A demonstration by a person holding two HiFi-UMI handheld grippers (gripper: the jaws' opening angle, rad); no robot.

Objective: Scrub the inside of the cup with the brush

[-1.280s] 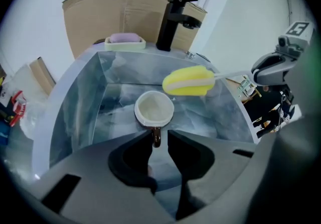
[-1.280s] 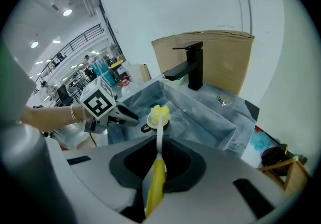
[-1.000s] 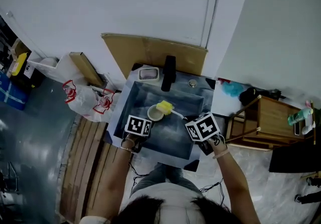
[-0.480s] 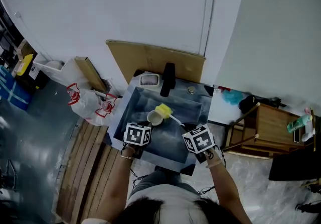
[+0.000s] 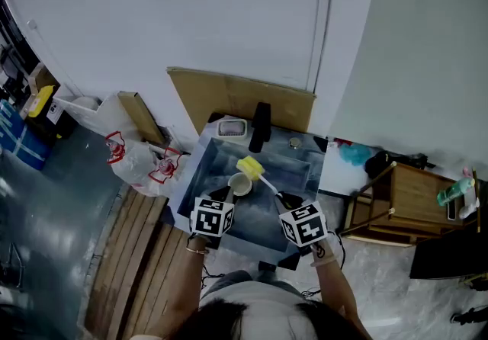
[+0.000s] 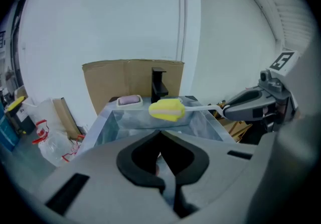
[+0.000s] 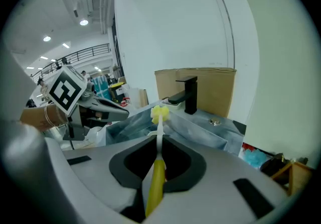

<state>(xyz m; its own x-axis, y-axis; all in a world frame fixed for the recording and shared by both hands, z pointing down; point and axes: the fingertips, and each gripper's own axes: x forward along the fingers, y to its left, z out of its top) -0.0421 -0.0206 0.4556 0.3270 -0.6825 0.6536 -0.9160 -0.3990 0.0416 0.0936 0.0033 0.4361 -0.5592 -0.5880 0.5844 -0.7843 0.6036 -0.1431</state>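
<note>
Head view, looking down on a grey sink (image 5: 293,167) with a black tap (image 5: 261,126) and a soap dish (image 5: 231,129) at its far edge and a sheet of cardboard (image 5: 229,94) propped behind. The pale cup (image 5: 241,184) sits over the near left part of the basin with its mouth facing upward. The left gripper (image 6: 160,136) reaches to the cup's near rim; its jaws have just closed and stand pressed together at the tips (whether the rim is pinched between them cannot be made out). The right gripper (image 7: 159,140) clamps the yellow handle of the brush (image 5: 250,168), whose white stem runs forward and to the left. The yellow brush head lies just beside the cup's far rim, outside the cup; contact with the rim cannot be judged
</note>
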